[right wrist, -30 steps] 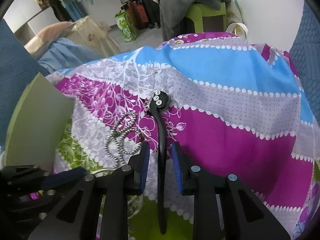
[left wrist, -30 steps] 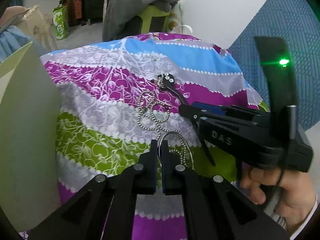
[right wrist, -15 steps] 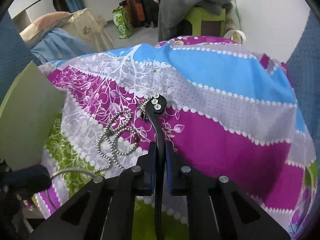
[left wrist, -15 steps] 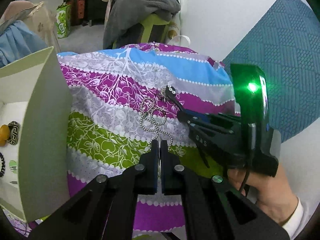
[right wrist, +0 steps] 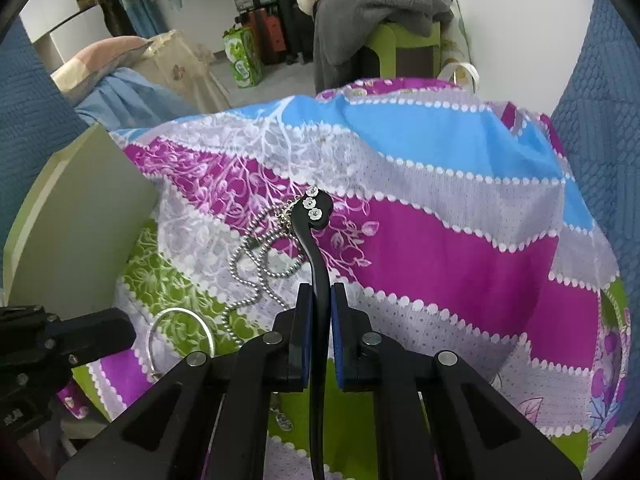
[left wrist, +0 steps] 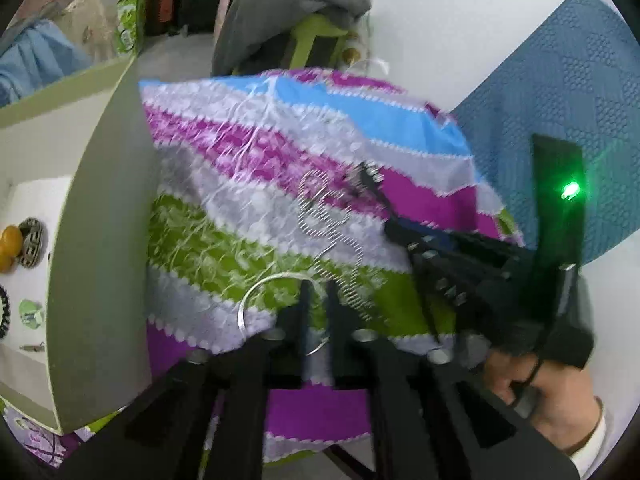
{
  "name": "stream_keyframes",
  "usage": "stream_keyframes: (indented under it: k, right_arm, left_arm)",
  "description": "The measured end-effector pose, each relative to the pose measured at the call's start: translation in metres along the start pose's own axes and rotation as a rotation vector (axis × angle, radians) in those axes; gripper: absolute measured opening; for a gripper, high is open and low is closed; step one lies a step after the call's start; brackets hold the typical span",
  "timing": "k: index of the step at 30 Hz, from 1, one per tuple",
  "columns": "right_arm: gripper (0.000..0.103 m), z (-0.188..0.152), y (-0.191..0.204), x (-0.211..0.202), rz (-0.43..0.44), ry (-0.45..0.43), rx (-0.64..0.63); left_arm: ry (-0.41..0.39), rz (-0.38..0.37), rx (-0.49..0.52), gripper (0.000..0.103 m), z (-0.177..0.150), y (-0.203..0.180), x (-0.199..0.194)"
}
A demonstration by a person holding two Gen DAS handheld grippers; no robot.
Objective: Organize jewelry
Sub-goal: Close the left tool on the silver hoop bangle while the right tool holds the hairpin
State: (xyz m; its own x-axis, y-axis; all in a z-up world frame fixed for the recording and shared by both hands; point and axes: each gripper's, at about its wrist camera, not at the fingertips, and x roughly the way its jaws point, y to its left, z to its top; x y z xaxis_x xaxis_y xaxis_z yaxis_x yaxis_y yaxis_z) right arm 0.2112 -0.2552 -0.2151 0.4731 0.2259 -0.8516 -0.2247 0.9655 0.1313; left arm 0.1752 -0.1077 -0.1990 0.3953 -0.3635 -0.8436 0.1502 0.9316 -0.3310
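Right gripper (right wrist: 317, 332) clamped on hairpin (right wrist: 313, 240), long axis running up the frame from the jaws, flowered head at centre over cloth (right wrist: 460, 240). Left gripper (left wrist: 316, 308) narrow, jaws just been opening, straddling bangle (left wrist: 264, 300) at lower centre without clear pad contact. Chain (right wrist: 256, 256) coiled left of the hairpin. Box (left wrist: 100, 220) at frame left, nearer the left gripper. Box contents visible from the left wrist only; hairpin grip plain from the right.
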Motion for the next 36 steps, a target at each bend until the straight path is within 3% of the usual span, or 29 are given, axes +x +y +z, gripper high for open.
stream_keyframes:
  k: [1,2,3,13,19,22,28,36]
  right_arm:
    - [0.007,-0.001,-0.002,0.000,0.004,0.001,0.011]
    - [0.007,-0.001,-0.005,0.000,0.012,0.001,0.025]
    - [0.007,-0.001,-0.007,0.000,0.016,0.000,0.031]
    - [0.007,-0.003,-0.017,-0.001,0.043,0.000,0.069]
    - [0.007,-0.004,-0.019,0.001,0.040,0.014,0.068]
    - [0.007,-0.003,-0.016,0.003,0.023,0.024,0.055]
    - [0.007,-0.001,-0.008,-0.006,0.000,0.009,0.035]
    - [0.007,0.008,-0.003,-0.035,-0.029,-0.024,0.073]
  left_arm:
    - [0.004,0.015,-0.003,0.054,-0.002,0.002,0.002]
    - [-0.005,0.024,-0.006,0.071,-0.004,0.003,0.002]
    - [-0.023,0.038,-0.002,0.073,-0.007,0.004,0.001]
    - [0.077,0.141,0.129,0.073,-0.023,-0.006,0.038]
    - [0.050,0.198,0.180,0.072,-0.028,-0.010,0.045]
    - [0.036,0.235,0.239,0.068,-0.032,-0.018,0.047]
    - [0.043,0.205,0.217,0.067,-0.027,-0.016,0.043]
    - [-0.016,0.118,0.146,0.067,-0.008,-0.020,-0.004]
